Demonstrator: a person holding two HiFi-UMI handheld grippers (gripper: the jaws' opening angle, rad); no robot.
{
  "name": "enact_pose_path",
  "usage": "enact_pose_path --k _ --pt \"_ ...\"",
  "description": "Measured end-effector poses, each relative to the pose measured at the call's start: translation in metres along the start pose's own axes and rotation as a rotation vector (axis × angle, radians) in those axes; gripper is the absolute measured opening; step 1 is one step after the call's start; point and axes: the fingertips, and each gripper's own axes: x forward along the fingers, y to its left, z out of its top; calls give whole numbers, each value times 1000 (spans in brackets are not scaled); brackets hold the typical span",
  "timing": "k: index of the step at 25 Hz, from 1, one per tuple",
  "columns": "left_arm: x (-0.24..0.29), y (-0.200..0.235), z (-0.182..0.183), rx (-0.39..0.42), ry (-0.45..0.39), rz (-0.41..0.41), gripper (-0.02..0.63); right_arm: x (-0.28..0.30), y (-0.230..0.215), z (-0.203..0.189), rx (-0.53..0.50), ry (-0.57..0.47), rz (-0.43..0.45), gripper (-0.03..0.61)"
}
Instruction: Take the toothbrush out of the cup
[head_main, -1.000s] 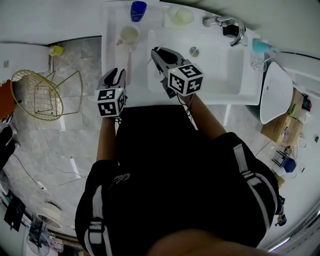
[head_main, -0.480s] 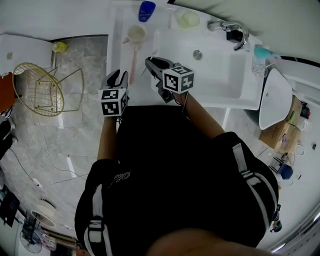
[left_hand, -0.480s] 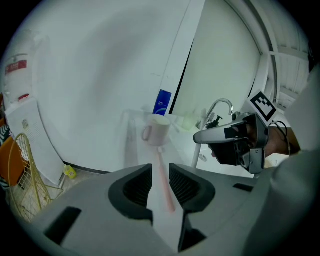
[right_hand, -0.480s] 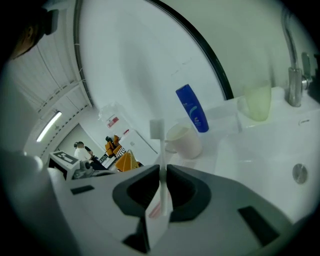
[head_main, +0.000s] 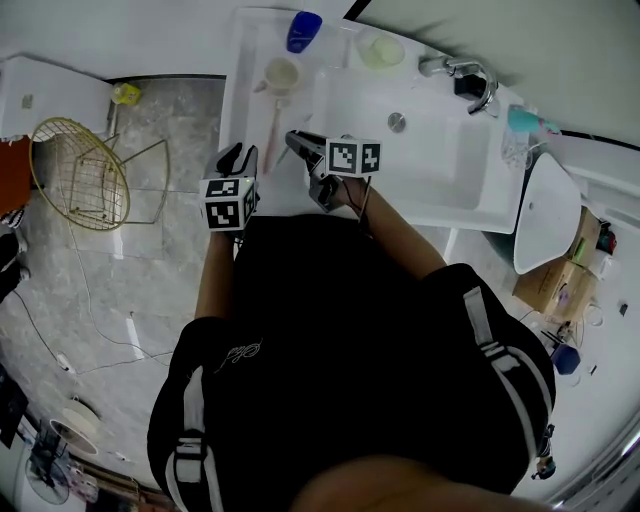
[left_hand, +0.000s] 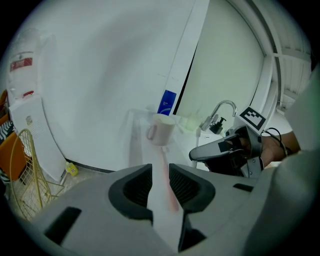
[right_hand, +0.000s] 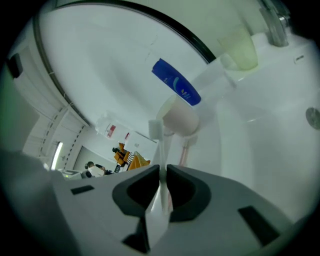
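Observation:
A cream mug (head_main: 283, 73) stands upright on the white counter (head_main: 250, 60) left of the sink. A pink toothbrush (head_main: 271, 130) lies flat on the counter in front of it, also seen past the left jaws (left_hand: 169, 192). My right gripper (head_main: 296, 141) hovers just right of it, shut on the thin handle of a white toothbrush (right_hand: 159, 150), whose head points up toward the mug (right_hand: 180, 119). My left gripper (head_main: 238, 153) hangs at the counter's front edge, jaws apart with nothing between them (left_hand: 160, 172).
A blue cup (head_main: 303, 30) and a pale green dish (head_main: 380, 48) stand at the back of the counter. The sink basin (head_main: 450, 150) with its faucet (head_main: 468, 70) lies to the right. A wire basket (head_main: 75, 175) and a yellow bottle (head_main: 125, 93) are on the floor at left.
The right gripper has drawn left and back from the sink toward the counter's front, its marker cube turning. The left gripper has barely moved.

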Motion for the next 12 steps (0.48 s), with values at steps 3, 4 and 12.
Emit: enact_pose_path --k 3,4,12 --pt "0 2 -4 -9 4 6 112 4 -8 -4 54 6 -5 52" --pt "0 3 -5 -13 5 9 112 5 -10 -5 57 12 -12 52" --pt "-2 8 -10 -23 15 14 112 13 -18 -9 63 36 -38 52"
